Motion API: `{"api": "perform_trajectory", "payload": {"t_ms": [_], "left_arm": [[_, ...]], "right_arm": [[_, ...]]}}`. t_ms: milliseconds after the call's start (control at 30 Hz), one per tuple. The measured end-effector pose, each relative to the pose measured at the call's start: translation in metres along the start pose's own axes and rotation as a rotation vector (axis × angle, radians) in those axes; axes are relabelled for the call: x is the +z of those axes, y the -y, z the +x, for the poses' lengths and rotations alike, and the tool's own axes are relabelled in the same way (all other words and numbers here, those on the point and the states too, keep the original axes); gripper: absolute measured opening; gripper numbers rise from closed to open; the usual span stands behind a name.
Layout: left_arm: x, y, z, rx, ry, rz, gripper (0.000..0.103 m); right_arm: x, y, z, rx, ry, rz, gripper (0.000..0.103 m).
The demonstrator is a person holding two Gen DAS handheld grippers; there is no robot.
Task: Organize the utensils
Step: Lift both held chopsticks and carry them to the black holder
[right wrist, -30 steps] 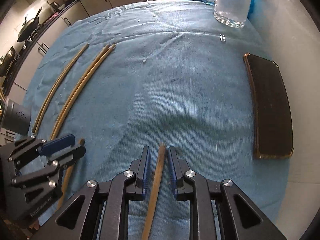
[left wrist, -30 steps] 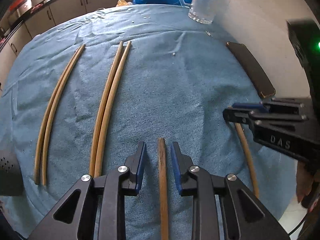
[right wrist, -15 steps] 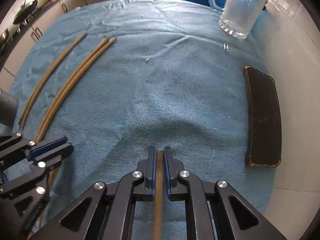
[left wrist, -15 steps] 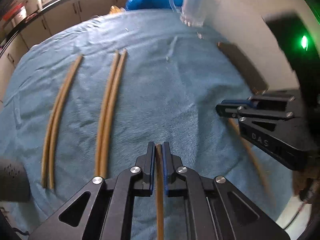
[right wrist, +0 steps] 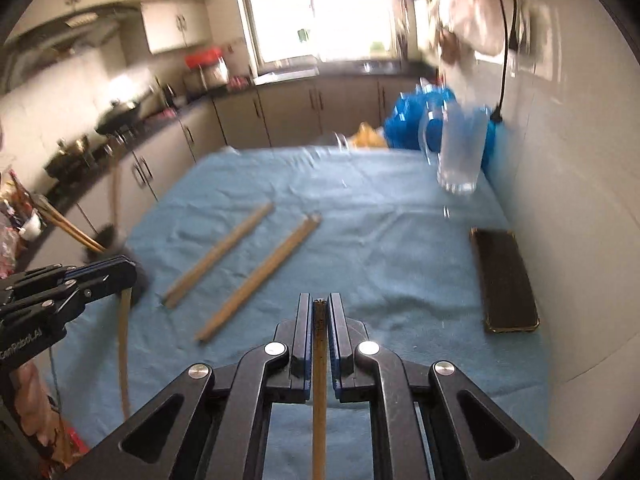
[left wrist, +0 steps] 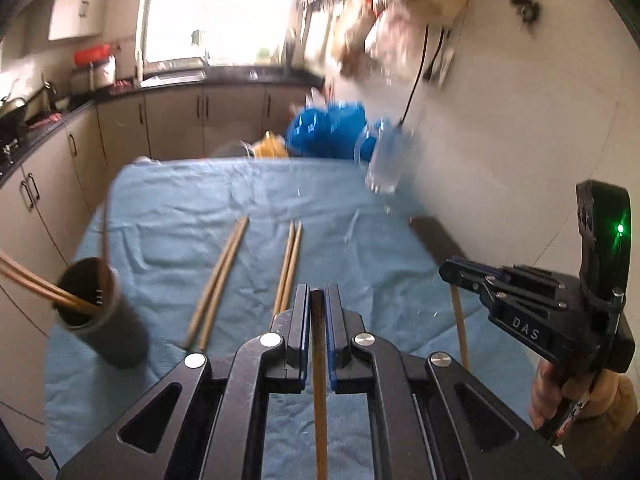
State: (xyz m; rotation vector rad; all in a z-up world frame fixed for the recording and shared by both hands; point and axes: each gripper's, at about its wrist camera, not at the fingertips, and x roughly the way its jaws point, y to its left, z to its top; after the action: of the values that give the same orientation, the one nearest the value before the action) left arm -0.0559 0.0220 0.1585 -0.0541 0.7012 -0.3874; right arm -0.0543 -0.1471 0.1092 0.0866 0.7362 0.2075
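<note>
Chopsticks in transit: left hand-held gripper [left wrist: 318, 312] clamped tight on one slim wooden chopstick [left wrist: 319, 392], right hand-held gripper [right wrist: 319, 320] likewise on another [right wrist: 319, 392], both clear of blue-clothed desk [left wrist: 360, 248]. Next, probably: carry to dark cylindrical holder [left wrist: 102, 316], drop tips inside.

Home kitchen, cabinets [right wrist: 244, 120], dark countertop [left wrist: 224, 76], window [right wrist: 316, 12], wok [right wrist: 116, 114]
</note>
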Motion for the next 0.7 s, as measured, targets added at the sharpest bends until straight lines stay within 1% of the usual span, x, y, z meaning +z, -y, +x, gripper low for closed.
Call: {"api": "perform_trajectory", "payload": {"t_ms": [100,167,267,367,433,700], "left_arm": [[-0.004,-0.008,-0.026,-0.003,0.061,-0.033,0.006],[-0.007,-0.014,-0.041,0.014,0.1,-0.051,0.006],[-0.013,-0.025,-0.061,0.016,0.144,-0.092,0.006],[-0.019,-0.035,-0.079,0.012,0.174,-0.135,0.006],[-0.022,-0.041,-0.092,0.021,0.199,-0.155,0.006],[-0.024,-0.061,-0.136,0.066,0.298,-0.18,0.006]], "right_arm": [[-0.001,-0.018,-0.026,0.011,0.061,-0.011,0.007],[-0.002,-0.032,-0.04,0.022,0.103,-0.025,0.007],[-0.003,-0.047,-0.055,0.031,0.154,-0.045,0.007],[-0.003,-0.061,-0.063,0.037,0.187,-0.065,0.007],[-0.002,-0.07,-0.068,0.043,0.206,-0.082,0.007],[0.007,-0.102,-0.079,0.089,0.256,-0.117,0.007]]}}
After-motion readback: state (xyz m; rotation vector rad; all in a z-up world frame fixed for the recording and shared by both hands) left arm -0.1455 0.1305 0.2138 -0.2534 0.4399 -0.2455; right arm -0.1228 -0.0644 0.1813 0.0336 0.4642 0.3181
